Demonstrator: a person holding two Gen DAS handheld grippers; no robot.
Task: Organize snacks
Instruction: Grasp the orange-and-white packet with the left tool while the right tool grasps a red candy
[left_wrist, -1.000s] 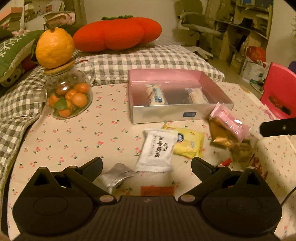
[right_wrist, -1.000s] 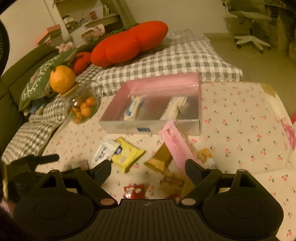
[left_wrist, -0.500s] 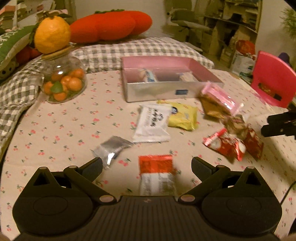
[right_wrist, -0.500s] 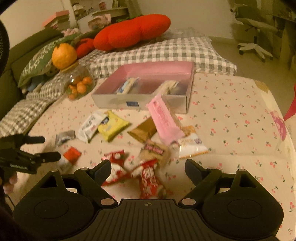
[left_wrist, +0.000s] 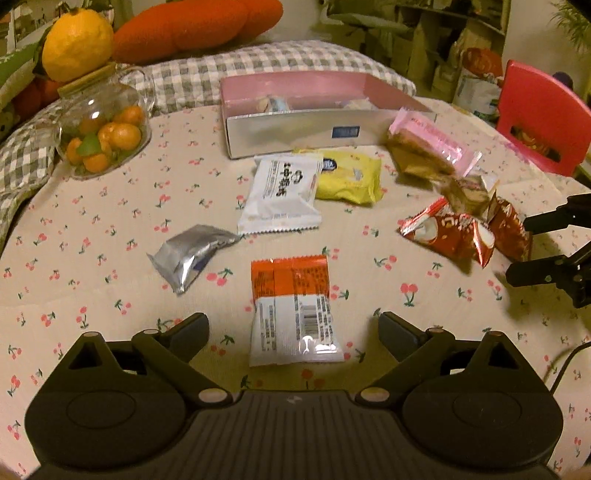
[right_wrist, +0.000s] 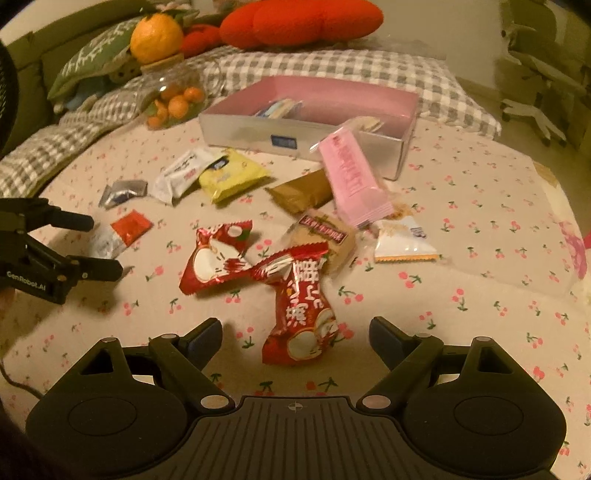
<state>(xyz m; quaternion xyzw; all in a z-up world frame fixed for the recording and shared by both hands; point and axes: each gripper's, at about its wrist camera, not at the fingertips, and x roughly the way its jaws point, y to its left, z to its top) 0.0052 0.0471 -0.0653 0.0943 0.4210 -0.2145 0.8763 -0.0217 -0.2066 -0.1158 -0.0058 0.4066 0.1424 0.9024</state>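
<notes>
Comparing the left wrist view with a second ago: the camera has dropped closer to the cloth, and the orange-and-white packet, then only a sliver at the near edge, now lies whole between the fingers of the left gripper. Its jaws have just been closing slightly, yet they stand well apart and touch nothing; the packet lies flat on the tablecloth. Judgement: this is the approach to a first pick on this side, no grasp yet.

Count, left view: loose packets, one orange-and-white, one silver, one white, one yellow, one pink lying over a brown one, two red at right, plus one or two pale ones there, blurred. One box at far centre with at least two snacks inside. One glass jar of small oranges, far left, with one large citrus fruit on its lid.

Right wrist view: it too has come lower; the red packets, formerly at the bottom edge, are now in full sight. One upright-lying red packet sits between the fingers of the right gripper, jaws wide, no contact. A second red packet lies just left of it, touching. Same single box far centre, two snacks visible inside. Roughly ten loose packets remain outside, so sorting looks barely begun.
</notes>
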